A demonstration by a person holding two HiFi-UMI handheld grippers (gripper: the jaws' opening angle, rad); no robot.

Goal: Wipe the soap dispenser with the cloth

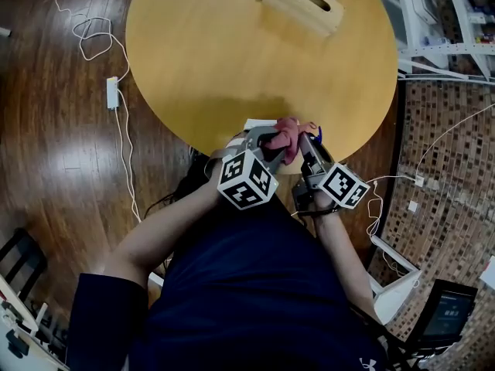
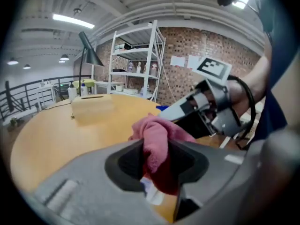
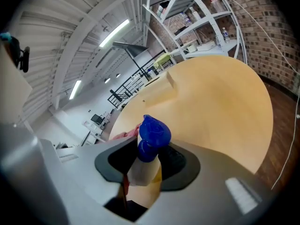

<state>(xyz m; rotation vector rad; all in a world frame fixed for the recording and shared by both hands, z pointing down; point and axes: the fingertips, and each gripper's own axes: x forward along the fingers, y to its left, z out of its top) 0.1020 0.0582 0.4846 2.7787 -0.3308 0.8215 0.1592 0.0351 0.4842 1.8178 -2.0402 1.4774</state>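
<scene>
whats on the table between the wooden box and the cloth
Nothing: in the head view the table is bare between the wooden box and the cloth.

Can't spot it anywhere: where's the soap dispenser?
The soap dispenser is clamped in the right gripper, at the table's near edge in the head view, right of the pink cloth.
</scene>
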